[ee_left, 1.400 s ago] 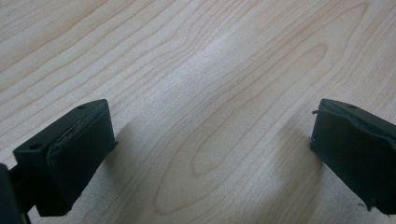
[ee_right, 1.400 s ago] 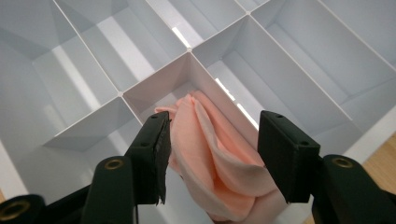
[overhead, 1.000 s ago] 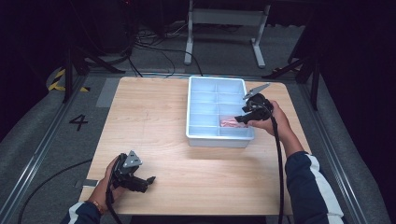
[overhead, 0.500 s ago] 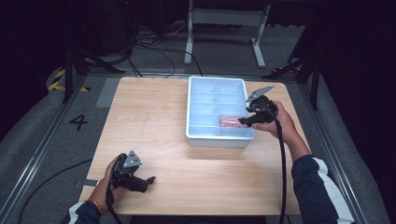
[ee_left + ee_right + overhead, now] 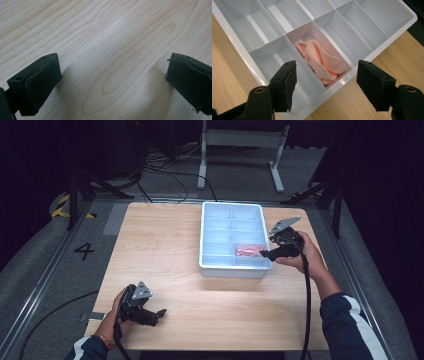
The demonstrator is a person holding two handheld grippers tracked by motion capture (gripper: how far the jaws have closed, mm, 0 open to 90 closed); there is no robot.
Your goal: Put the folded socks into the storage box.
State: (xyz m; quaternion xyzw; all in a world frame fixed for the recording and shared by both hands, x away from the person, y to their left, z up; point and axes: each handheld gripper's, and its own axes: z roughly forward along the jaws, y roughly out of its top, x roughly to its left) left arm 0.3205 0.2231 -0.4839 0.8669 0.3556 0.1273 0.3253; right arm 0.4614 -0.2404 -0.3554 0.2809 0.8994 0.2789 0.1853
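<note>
1. right gripper view: the crumpled pink cloth piece (image 5: 322, 61) is seen lying in a compartment of the white plastic divided tray (image 5: 242, 53), second from the near end.
2. the right gripper (image 5: 325, 86) is held above it, jaws spread and just opened wider, nothing between them.
3. the left gripper (image 5: 112, 82) is rested open on the light wooden table (image 5: 112, 32).

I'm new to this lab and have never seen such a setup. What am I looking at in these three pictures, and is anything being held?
There is no robot here: a person at a wooden table holds a hand tool with two black jaws in each hand. The high view looks down from above the person's side. The other two pictures come from small cameras riding on the tools, looking along their jaws.

On the table stands a white tray divided into compartments. A crumpled pink cloth lies in one compartment on its right side, second from the near end.

The right gripper hovers over that cloth; its jaws have just been opening and hold nothing. The left gripper sits near the table's front edge with its jaws wide apart over bare wood, holding nothing.
</note>
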